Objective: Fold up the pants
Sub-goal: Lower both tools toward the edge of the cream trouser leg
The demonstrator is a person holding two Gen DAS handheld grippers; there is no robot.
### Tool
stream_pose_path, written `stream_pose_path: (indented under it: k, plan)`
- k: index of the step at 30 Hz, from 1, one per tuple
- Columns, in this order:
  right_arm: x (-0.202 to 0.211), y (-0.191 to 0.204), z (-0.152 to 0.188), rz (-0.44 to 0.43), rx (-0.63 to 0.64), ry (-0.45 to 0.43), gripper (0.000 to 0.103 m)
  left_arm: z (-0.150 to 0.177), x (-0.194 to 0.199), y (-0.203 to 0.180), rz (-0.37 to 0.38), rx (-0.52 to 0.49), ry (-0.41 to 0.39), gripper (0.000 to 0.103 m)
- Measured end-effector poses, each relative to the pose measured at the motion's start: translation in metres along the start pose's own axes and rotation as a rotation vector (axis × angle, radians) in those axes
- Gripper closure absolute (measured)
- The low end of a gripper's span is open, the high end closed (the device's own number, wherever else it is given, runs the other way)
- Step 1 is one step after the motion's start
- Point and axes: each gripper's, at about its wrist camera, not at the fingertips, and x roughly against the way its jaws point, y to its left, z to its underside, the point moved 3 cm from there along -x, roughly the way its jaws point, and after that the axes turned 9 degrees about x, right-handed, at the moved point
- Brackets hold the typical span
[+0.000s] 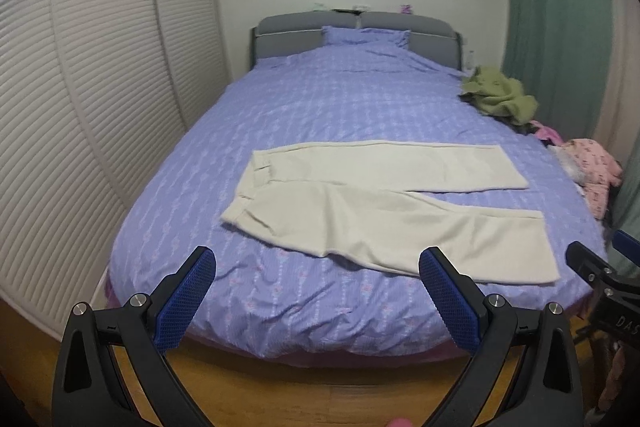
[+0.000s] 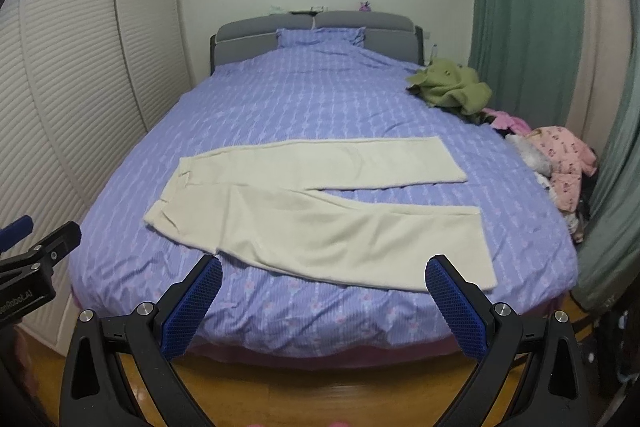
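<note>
While cream pants [image 1: 384, 203] are lying flat across the near half of the bed [image 1: 320, 99], both tools are hovering short of it.
Left hand-held gripper [image 1: 318, 301] and right hand-held gripper [image 2: 324, 307] are holding their fingers wide apart above the wooden floor [image 2: 320, 387]; louvred wardrobe doors [image 1: 80, 107] are standing left, green curtains [image 2: 520, 7] hanging right.

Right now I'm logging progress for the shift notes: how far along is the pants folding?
Done: only the laying out. The cream pants lie flat on the purple bedspread, waistband to the left, both legs spread apart, with no fold made. In hand: nothing; the left gripper and right gripper are both open, short of the cloth. Left: every fold, probably starting with one leg over the other.
</note>
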Motion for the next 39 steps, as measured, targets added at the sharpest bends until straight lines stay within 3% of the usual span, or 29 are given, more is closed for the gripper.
stream_pose_path:
  k: [7, 11, 16, 21, 31, 39]
  plan:
    - [-0.059, 0.022, -0.009, -0.04, -0.02, 0.07, 0.0, -0.006, -0.047, 0.035, -0.067, 0.012, 0.031, 0.0]
    - [-0.103, 0.052, -0.014, -0.05, -0.048, 0.123, 0.0, -0.021, -0.098, 0.067, -0.052, -0.007, 0.054, 0.0]
    - [-0.159, 0.095, -0.019, -0.008, -0.109, 0.208, 0.0, -0.041, -0.177, 0.1, 0.028, -0.021, 0.152, 0.0]
    - [-0.216, 0.129, -0.007, 0.025, -0.107, 0.292, 0.0, -0.036, -0.263, 0.118, 0.031, -0.037, 0.283, 0.0]
    - [-0.319, 0.122, 0.027, 0.087, -0.293, 0.412, 0.001, -0.005, -0.394, 0.12, 0.003, -0.05, 0.448, 0.001]
    - [-0.374, 0.119, 0.051, 0.109, -0.358, 0.484, 0.001, 0.01, -0.448, 0.12, -0.01, 0.011, 0.536, 0.001]
